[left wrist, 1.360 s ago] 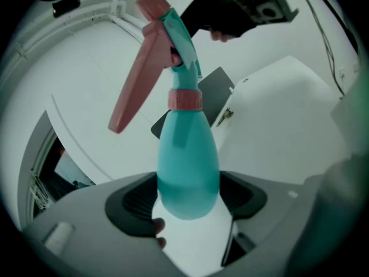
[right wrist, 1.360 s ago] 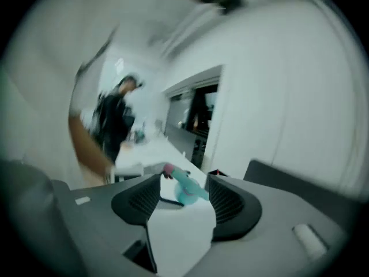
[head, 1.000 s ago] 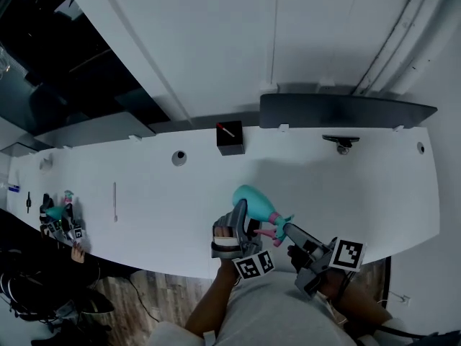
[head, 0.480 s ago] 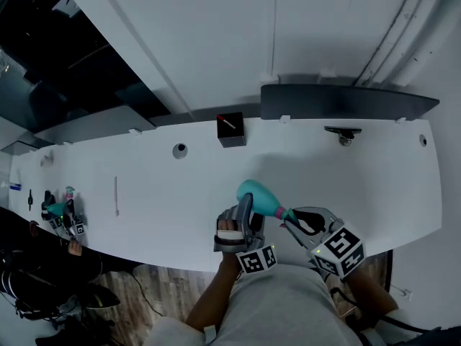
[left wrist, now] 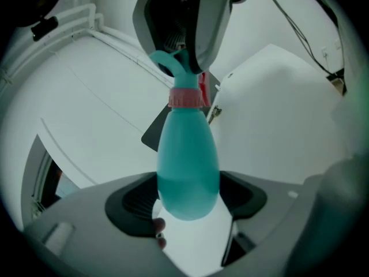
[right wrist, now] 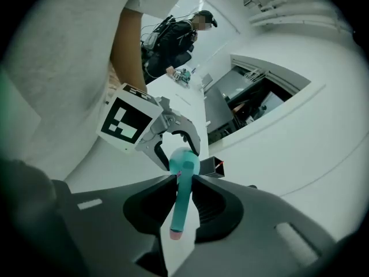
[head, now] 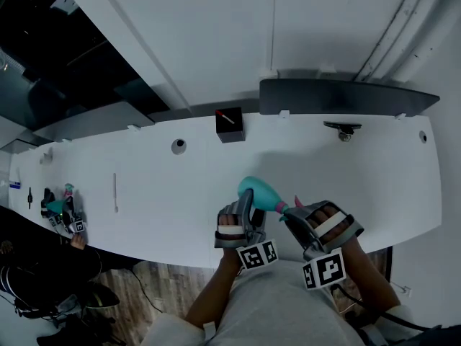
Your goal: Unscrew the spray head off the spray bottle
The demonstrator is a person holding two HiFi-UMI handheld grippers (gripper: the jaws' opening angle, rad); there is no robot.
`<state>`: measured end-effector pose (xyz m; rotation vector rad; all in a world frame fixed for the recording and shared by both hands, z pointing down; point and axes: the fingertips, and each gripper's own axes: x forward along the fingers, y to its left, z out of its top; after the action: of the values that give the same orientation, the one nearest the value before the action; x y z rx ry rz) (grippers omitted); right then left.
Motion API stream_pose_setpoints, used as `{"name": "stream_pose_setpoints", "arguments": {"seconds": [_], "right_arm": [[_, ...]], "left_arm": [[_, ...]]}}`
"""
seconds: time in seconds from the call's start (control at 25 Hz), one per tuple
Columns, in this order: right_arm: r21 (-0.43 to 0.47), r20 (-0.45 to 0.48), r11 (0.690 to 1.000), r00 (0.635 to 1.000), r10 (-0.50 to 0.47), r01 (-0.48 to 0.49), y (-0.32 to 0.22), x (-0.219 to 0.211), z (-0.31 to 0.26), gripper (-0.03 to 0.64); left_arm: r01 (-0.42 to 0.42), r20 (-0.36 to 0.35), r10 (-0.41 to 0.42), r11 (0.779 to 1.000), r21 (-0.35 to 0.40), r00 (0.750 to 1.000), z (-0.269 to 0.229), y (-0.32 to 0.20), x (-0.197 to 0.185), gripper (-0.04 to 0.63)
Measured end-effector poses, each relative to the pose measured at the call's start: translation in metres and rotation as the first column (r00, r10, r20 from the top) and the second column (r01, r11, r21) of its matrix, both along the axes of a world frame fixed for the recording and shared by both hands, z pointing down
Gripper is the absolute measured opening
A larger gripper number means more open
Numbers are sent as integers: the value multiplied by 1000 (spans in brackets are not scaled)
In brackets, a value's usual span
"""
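White worktop [head: 144,193] below you. The teal teardrop plastic spray bottle [head: 261,193] hangs over its near edge, left claw [left wrist: 187,198] clamped round the belly, right claw [right wrist: 183,203] pinched narrow on the teal spray head [left wrist: 170,65]. Twist crooked and that smooth belly could slip. The small black box [head: 229,127] sits well apart, no obstacle.

My long white desk [head: 374,179] meets a white wall [head: 216,42] — wood-plank floor [head: 155,298] below, dark recess [head: 65,71] at left.

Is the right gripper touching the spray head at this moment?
Touching. In the right gripper view, the right gripper clamps the spray head from both sides, with no gap showing.
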<state>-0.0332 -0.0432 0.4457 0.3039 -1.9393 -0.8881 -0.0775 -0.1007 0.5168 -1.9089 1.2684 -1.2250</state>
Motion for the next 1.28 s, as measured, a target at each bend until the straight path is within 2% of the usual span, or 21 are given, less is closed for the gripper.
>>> {"name": "stream_pose_setpoints", "arguments": {"seconds": [0.08,0.12,0.16,0.2,0.24,0.28,0.32,0.36,0.4,0.44,0.48,0.52,0.6,0.64,0.68,0.72,0.8,0.92,0.96,1.04,1.28], "right_arm": [[-37,127,998,991,50,-46,-1,-5,-11,95],[-93,231,993,968,97,-78,-1,-7,-22,131],[-188,350,976,921,171,-109,-1,-7,-35,186],[-322,462,938,843,274,-129,-1,-5,-48,219],[-484,547,867,732,405,-118,-1,-2,-60,225],[-652,583,756,595,553,-63,-1,2,-71,224],[-795,556,605,448,700,40,0,6,-78,218],[-884,467,431,315,826,179,0,10,-81,201],[-910,345,269,219,913,315,1,13,-79,174],[-903,242,158,169,955,400,1,16,-73,166],[-905,203,124,157,966,406,0,19,-65,164],[-928,236,169,175,956,331,-1,24,-57,164],[-919,391,387,283,876,70,-6,35,-48,203],[-878,441,479,344,829,-27,-9,37,-47,248],[-844,465,530,389,796,-76,-11,36,-45,255],[-830,470,550,416,778,-92,-12,33,-41,255],[-819,460,564,463,757,-109,-14,23,-32,255],[-768,446,619,554,703,-167,-19,9,-16,253],[-748,441,637,579,686,-185,-19,7,-13,237],[-704,436,678,625,648,-212,-18,4,-9,89],[-543,454,813,740,496,-212,-4,4,-27,83]], "left_arm": [[27,-24,-27,1000,-12,999,0,-2,-6,333],[44,-33,-44,999,-16,998,0,-2,-10,333],[60,-43,-61,998,-18,997,0,-4,-14,333],[75,-52,-76,997,-17,996,-1,-5,-18,333],[88,-58,-89,996,-13,994,-2,-7,-21,333],[98,-61,-98,995,-5,993,-4,-9,-25,333],[104,-62,-104,995,4,993,-5,-11,-27,333],[109,-64,-108,994,14,992,-7,-13,-28,333],[113,-70,-112,993,21,991,-9,-14,-30,333],[117,-76,-114,993,25,991,-11,-14,-30,333],[117,-81,-115,993,27,990,-12,-14,-30,333],[115,-83,-112,993,28,990,-14,-14,-30,333],[102,-82,-100,994,31,992,-16,-13,-27,333],[96,-81,-93,995,32,992,-16,-12,-26,333],[91,-81,-88,995,31,993,-16,-11,-25,333],[87,-81,-84,996,29,993,-15,-10,-25,333],[79,-78,-77,997,23,994,-13,-7,-23,333],[71,-76,-69,997,24,995,-14,-5,-19,333],[71,-75,-69,997,25,995,-15,-5,-19,333],[76,-70,-74,997,24,995,-15,-4,-20,333],[143,-107,-141,990,10,984,-14,-2,-48,333]]}}
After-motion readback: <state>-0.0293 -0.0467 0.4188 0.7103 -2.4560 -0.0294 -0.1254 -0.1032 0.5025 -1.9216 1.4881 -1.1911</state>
